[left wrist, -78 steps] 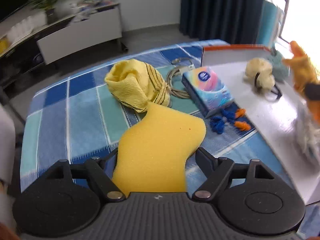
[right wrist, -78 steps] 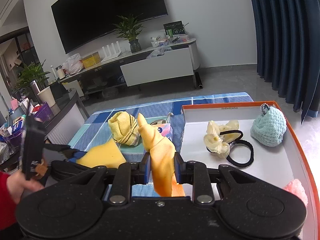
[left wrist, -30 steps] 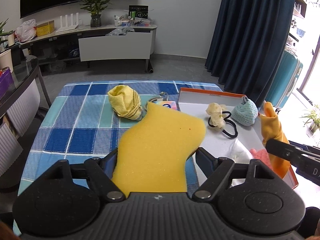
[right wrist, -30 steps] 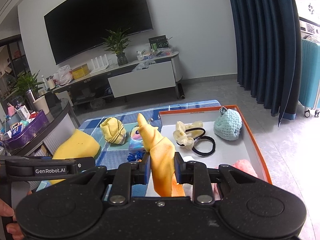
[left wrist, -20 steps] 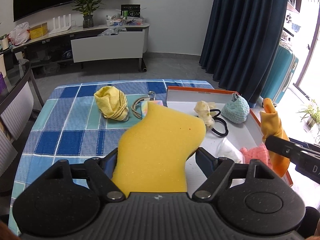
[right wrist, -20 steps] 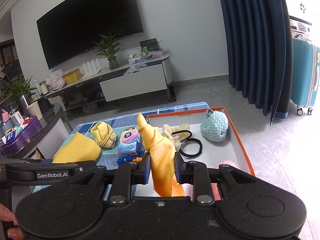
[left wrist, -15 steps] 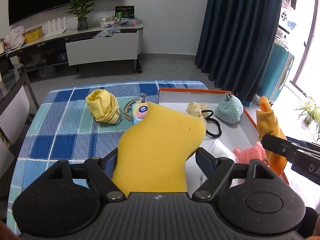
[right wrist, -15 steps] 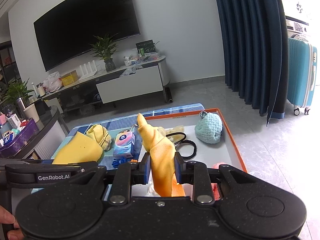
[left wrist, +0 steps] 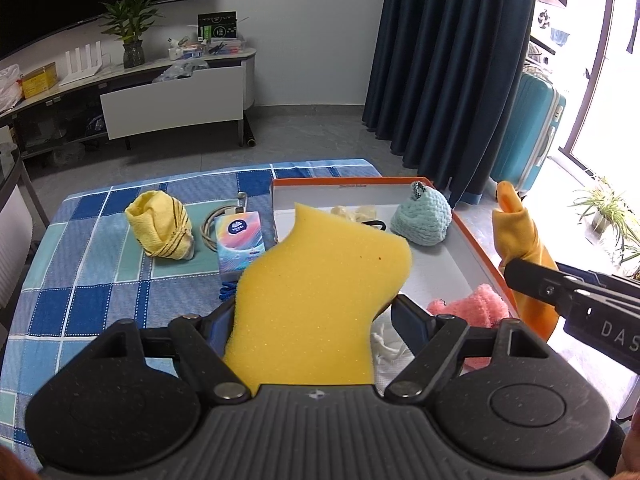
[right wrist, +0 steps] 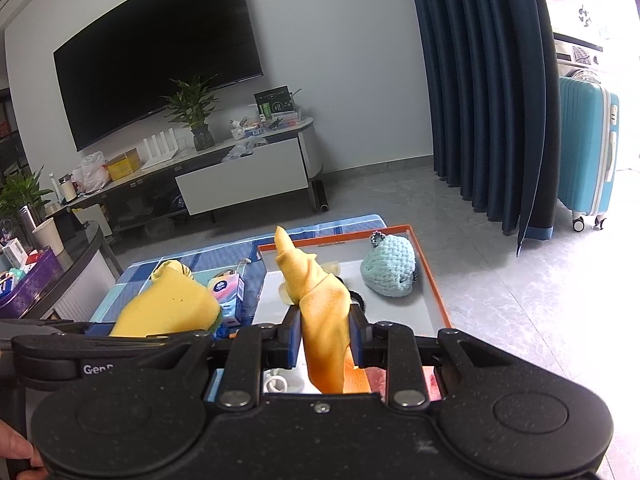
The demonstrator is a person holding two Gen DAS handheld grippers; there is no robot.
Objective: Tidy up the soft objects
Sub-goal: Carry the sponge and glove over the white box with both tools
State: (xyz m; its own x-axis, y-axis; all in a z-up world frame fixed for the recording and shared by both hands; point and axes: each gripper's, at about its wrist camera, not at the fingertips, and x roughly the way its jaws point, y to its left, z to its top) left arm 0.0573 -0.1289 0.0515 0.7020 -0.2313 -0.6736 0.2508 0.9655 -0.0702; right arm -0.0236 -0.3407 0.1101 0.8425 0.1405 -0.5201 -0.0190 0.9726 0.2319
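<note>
My left gripper (left wrist: 312,314) is shut on a yellow sponge (left wrist: 320,300), held high above the checked tablecloth. My right gripper (right wrist: 324,330) is shut on an orange-yellow cloth (right wrist: 320,312), which also shows at the right in the left wrist view (left wrist: 520,236). The sponge shows at the left in the right wrist view (right wrist: 168,308). Below lies a white tray with an orange rim (left wrist: 472,240) holding a teal knitted pouch (left wrist: 422,220), a cream scrunchie (left wrist: 356,212), a pink fluffy item (left wrist: 476,306) and a white cloth (left wrist: 386,342). A rolled yellow towel (left wrist: 160,230) lies on the tablecloth.
A tissue pack (left wrist: 238,242), a coiled cable (left wrist: 212,224) and blue earplugs (left wrist: 227,290) lie on the blue checked tablecloth (left wrist: 80,280) left of the tray. A TV console (right wrist: 240,176), dark curtains (right wrist: 480,80) and a teal suitcase (right wrist: 588,148) stand behind.
Both grippers have risen and drawn back from the table with their loads still held. The tray and table items look smaller and farther below.
</note>
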